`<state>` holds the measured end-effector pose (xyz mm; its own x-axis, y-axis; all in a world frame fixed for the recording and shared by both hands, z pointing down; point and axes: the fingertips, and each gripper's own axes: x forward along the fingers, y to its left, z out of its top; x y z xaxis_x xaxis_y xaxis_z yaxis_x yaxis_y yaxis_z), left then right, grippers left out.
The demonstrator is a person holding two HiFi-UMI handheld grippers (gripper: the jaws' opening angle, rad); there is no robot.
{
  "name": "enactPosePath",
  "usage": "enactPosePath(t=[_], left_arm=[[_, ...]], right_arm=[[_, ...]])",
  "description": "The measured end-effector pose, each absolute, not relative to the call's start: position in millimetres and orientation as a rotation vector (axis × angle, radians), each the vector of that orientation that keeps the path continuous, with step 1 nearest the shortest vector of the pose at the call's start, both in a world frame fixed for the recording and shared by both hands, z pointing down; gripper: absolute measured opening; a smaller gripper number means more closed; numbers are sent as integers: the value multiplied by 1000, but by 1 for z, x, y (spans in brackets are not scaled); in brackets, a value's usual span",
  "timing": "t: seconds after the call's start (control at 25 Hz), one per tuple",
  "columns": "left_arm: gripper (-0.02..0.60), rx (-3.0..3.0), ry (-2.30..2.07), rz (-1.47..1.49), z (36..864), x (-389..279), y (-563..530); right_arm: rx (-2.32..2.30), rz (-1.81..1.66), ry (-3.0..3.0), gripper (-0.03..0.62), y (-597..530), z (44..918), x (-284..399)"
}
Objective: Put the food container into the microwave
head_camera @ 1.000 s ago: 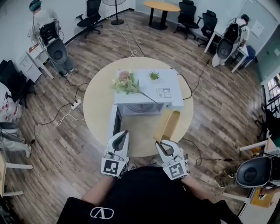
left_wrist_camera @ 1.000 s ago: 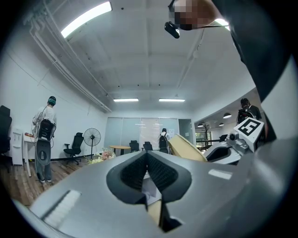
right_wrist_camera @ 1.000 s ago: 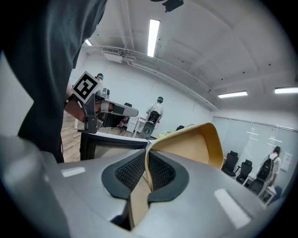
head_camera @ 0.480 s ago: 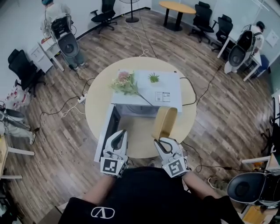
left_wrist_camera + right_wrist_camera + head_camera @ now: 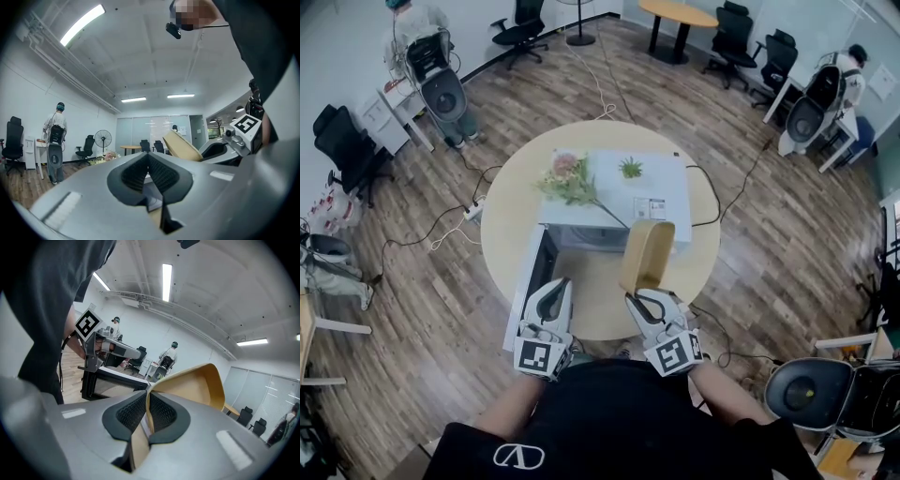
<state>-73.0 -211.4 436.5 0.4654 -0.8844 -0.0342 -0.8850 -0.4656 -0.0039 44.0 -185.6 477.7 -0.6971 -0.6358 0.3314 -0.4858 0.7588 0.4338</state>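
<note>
Gripping one wall of a tan food container between closed jaws, the right hand-held gripper holds it raised and tilted, off the tabletop, with its open side showing in the right gripper view. The container's far end reaches toward the front of a white microwave that sits directly ahead of both hand-held grippers on the round tabletop. The microwave door is swung open, just beyond and slightly outboard of the left hand-held gripper, whose jaws are pressed together with nothing between them. By these views the task looks roughly midway: the door is already open and the container is lifted and close to the opening, but it is not yet inside, and sliding it in and letting go remain. A bunch of flowers and a small green plant lie on the microwave's top, beyond the container. A small printed label there is too small to read. Each hand-held gripper carries black-and-white square markers without words, and the person's dark shirt shows a white emblem, not legible as text.
</note>
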Motion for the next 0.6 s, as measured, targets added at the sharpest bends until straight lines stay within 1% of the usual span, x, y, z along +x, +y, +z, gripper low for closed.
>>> enactPosePath(t=[0.2, 0.44, 0.6], left_arm=[[0, -2679, 1636, 32, 443, -80, -211], [0, -2699, 1708, 23, 458, -91, -209], [0, -2718, 1722, 37, 476, -97, -204]], right_arm=[[633, -462, -2394, 28, -180, 520, 23], [359, -364, -2269, 28, -170, 613, 1], [275, -275, -2169, 28, -192, 672, -5]])
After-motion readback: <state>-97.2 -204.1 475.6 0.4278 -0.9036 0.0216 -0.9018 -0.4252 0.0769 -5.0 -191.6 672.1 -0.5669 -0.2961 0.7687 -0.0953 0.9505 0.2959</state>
